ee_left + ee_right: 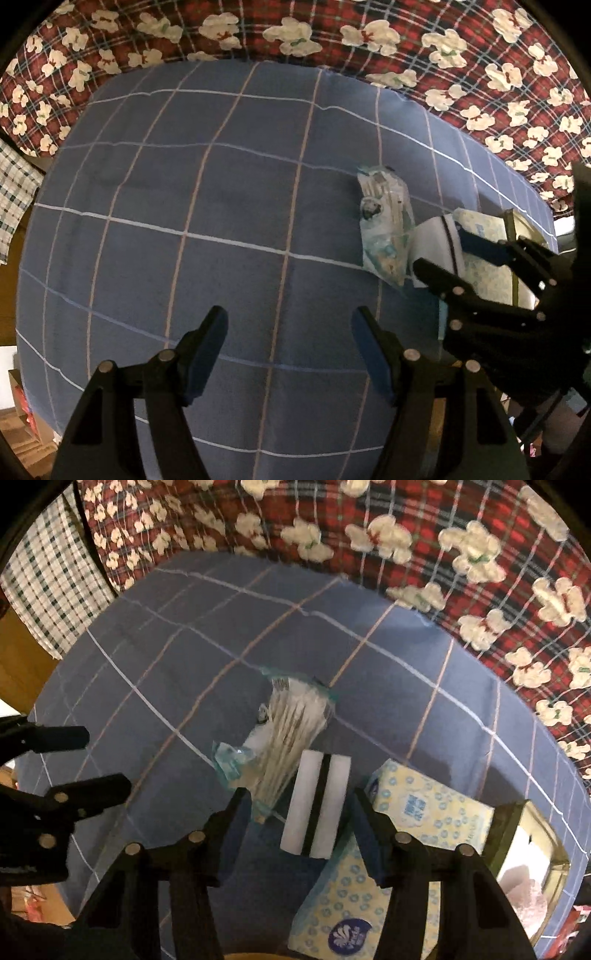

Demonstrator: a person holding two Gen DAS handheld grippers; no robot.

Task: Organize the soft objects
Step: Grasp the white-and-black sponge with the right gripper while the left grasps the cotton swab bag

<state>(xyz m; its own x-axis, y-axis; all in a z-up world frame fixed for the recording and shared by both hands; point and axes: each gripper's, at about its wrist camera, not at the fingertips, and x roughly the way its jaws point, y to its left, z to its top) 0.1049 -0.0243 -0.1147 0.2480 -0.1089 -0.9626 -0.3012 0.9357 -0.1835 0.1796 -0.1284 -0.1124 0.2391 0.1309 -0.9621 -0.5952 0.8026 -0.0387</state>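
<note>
Left wrist: left gripper [290, 343], fingers apart and empty, over blue sheet [184, 192]; swab bag [386, 229] lies at right.

Right wrist: right gripper [297, 819], fingers apart, straddles sponge [314, 805] without touching; swab bag [284, 734] beside, tissue packs [428, 805] right.

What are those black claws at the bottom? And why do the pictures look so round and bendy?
The claws are two grabbers that a person holds, one in each hand. Each carries a small camera with a very wide lens, and that lens bends the picture. One picture looks along the left gripper, which is open over the bare blue sheet. The other looks along the right gripper, open and holding nothing. A white sponge with a black stripe lies between its fingers. Beside it are a bag of cotton swabs, two yellow tissue packs and a box. Behind is a red blanket.
</note>
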